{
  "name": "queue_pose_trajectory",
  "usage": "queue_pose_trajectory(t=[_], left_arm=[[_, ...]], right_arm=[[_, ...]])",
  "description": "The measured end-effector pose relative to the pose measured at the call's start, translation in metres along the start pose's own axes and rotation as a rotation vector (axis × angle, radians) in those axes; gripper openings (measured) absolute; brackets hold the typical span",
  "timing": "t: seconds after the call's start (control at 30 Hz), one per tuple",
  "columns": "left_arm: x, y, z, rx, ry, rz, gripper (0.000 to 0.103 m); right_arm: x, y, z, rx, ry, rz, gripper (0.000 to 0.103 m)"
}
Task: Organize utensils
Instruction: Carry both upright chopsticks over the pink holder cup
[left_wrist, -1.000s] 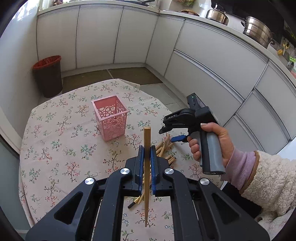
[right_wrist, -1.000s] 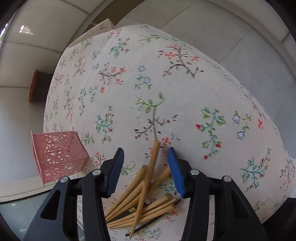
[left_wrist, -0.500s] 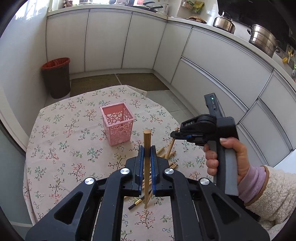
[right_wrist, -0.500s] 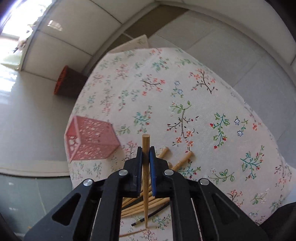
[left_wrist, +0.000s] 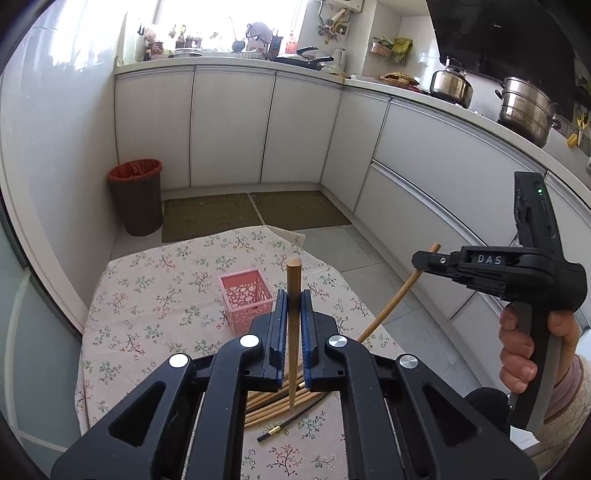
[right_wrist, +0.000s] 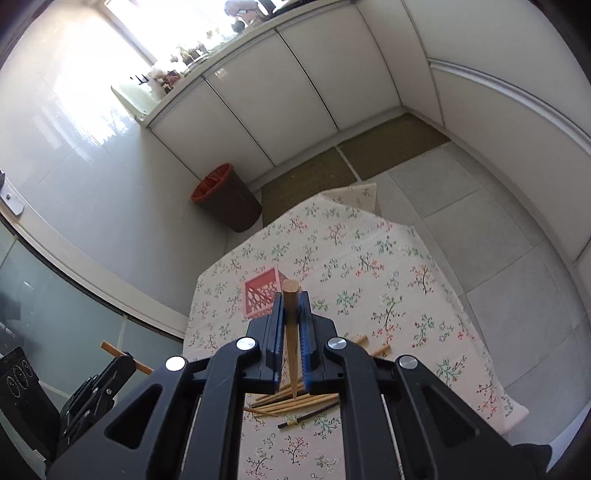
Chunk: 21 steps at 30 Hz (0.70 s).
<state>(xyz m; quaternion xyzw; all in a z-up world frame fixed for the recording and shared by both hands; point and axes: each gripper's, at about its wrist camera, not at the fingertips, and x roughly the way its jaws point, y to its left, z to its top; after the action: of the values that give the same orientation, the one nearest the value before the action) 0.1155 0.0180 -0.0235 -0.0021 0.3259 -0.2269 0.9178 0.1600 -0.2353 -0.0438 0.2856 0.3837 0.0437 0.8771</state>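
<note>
Spreading across the lower half of both views, the bench (left_wrist: 122, 295) wears a floral cloth and carries a pink lattice basket (left_wrist: 246, 295) toward its middle, with a loose pile of wooden chopsticks (left_wrist: 269, 400) lying flat nearer the cameras and one dark chopstick (left_wrist: 295, 419) with a gold band just beside the pile.

Both claws are held well above the bench, tilted down toward it. The left claw (left_wrist: 291, 325) is clenched on a wooden chopstick (left_wrist: 293, 295) that stands upright between its blue pads, its round end above the pads and its tip hanging over the pile. The right claw (right_wrist: 291, 325) grips its own wooden chopstick (right_wrist: 291, 306) the same way, blunt end up, tapered end down over the pile, with the basket beyond it.

The left wrist view alone shows the right hand (left_wrist: 517, 350) wrapped around the grey handle of its tool, off to the right beside the bench, with that chopstick slanting down from the tool's nose. It also shows the white lettering "DAS" on the tool body, a small green light on the part rising above it, and two steel pots (left_wrist: 524, 107) on the kitchen counter. The right wrist view alone shows the left tool from the side at lower left, its chopstick poking out, over a glass panel. A brown bin (left_wrist: 136, 195) with a red liner stands on the floor by the cabinets in both views.
</note>
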Motion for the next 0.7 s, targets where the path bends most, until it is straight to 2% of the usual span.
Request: queue_pose_trajectory(t=[0.17, 0.37, 0.53, 0.7], left_arm=[[-0.002, -0.001, 0.027, -0.022, -0.079, 0.051, 0.006], [0.008, 0.008, 0.061, -0.085, -0.195, 0.135, 0.006], [0.027, 0.017, 0.077, -0.115, -0.245, 0.183, 0.006], [0.062, 0.028, 0.074, -0.123, -0.216, 0.222, 0.006]], right_arm=[[-0.029, 0.027, 0.030, -0.086, -0.130, -0.002, 0.008], [-0.034, 0.065, 0.058, -0.175, -0.255, 0.029, 0.008], [-0.012, 0.088, 0.065, -0.257, -0.322, 0.040, 0.008], [0.032, 0.091, 0.065, -0.294, -0.307, 0.047, 0.008]])
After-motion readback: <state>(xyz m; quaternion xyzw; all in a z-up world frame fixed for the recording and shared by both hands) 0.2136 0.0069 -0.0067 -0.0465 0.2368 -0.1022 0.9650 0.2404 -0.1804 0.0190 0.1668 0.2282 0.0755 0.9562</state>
